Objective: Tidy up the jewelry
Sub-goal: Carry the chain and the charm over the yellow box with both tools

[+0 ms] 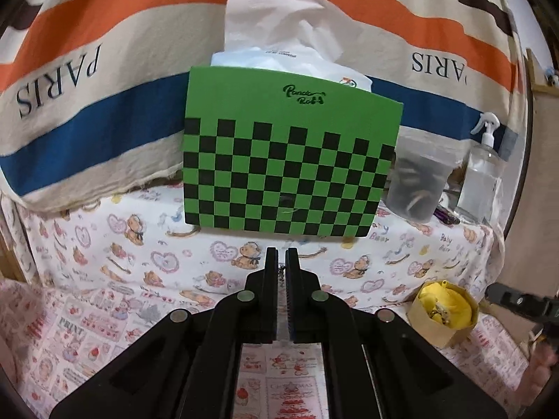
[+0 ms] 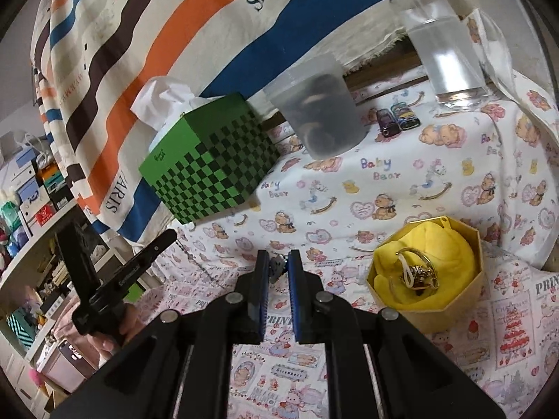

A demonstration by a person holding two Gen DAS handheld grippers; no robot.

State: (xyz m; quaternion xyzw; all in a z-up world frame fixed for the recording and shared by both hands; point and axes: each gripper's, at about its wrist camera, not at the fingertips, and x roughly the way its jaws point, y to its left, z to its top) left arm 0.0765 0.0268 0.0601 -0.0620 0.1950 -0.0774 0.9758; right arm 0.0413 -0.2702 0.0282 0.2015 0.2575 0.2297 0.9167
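A thin necklace chain (image 2: 206, 269) hangs between my two grippers above the printed tablecloth. My left gripper (image 1: 282, 255) is shut on one end, and a bit of chain (image 1: 281, 273) shows between its fingers. In the right wrist view the same left gripper (image 2: 170, 236) sits at the left, held by a hand. My right gripper (image 2: 277, 256) is shut on the necklace's small dark pendant (image 2: 277, 267). An octagonal yellow jewelry box (image 2: 428, 314) stands to its right with gold rings (image 2: 421, 274) on a yellow cushion. The left wrist view has this box (image 1: 442, 328) at the lower right, beside the right gripper (image 1: 498, 293).
A green checkered tissue box (image 1: 290, 171) stands at the back against a striped PARIS cloth (image 1: 104, 111). To its right are a translucent cup (image 2: 316, 104), a clear spray bottle (image 2: 443, 45) and two small lighters (image 2: 396, 120). Shelves with boxes (image 2: 31, 188) lie beyond the table's left side.
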